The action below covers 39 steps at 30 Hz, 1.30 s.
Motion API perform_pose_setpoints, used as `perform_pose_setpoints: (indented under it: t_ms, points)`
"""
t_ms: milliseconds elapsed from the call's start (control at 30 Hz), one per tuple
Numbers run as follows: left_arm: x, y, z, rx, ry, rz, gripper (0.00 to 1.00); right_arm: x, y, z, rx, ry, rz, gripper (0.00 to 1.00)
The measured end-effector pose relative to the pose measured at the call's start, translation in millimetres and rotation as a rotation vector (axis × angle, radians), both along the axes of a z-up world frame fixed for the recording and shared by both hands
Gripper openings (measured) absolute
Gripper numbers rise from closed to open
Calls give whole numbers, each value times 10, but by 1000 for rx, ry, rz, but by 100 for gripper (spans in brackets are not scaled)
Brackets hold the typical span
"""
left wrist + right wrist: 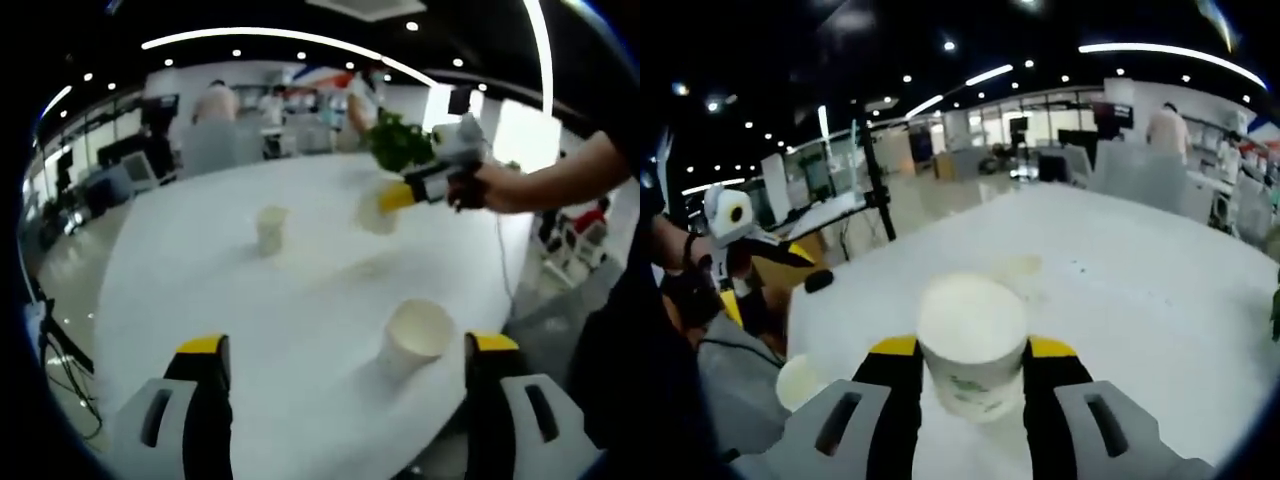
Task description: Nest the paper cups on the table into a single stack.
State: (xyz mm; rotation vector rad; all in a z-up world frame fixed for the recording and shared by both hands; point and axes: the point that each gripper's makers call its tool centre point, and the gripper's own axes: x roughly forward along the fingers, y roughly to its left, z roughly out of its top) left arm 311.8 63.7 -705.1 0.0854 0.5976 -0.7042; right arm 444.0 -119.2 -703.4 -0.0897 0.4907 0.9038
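Observation:
Three white paper cups are on or over the round white table (200, 300). The nearest cup (415, 335) stands upright just ahead of my left gripper (347, 345), closer to its right jaw; the jaws are open and wide apart. A second cup (271, 230) stands alone further back. The right gripper (397, 197) comes in from the right with the third cup (375, 214) in it. In the right gripper view my right gripper (973, 352) is shut on that cup (972, 310), mouth up. The left gripper (740, 255) shows at the left, with the near cup (798, 381) below it.
A green plant (398, 142) stands at the table's far side behind the right gripper. A person's arm (560, 182) reaches in from the right. Desks, screens and people fill the office beyond. The table edge (810, 290) runs close by the left gripper.

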Motion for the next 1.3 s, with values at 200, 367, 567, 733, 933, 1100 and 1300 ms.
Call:
perform_pose_setpoints:
  t_ms: [200, 367, 567, 733, 933, 1100, 1300]
  points:
    - [-62, -51, 45, -6, -2, -35, 97, -175, -101, 103, 7, -17, -30, 36]
    - [-80, -66, 74, -20, -4, -48, 97, -311, -101, 185, 9, -23, -38, 36]
    - [-119, -70, 99, -37, -2, -67, 97, -464, -35, 368, 32, -49, -45, 36]
    - [-121, -74, 165, -91, 9, -58, 97, -588, 28, 460, 47, -57, -50, 36]
    - [-119, -106, 350, -121, -10, -75, 95, -734, 153, 459, 66, -50, -43, 36]
    - [-115, -140, 404, -156, -6, -81, 93, -818, 296, 435, 68, -43, -25, 36]
    - [-173, -221, 374, -183, 18, -98, 90, -906, 397, 444, 82, -36, -14, 36]
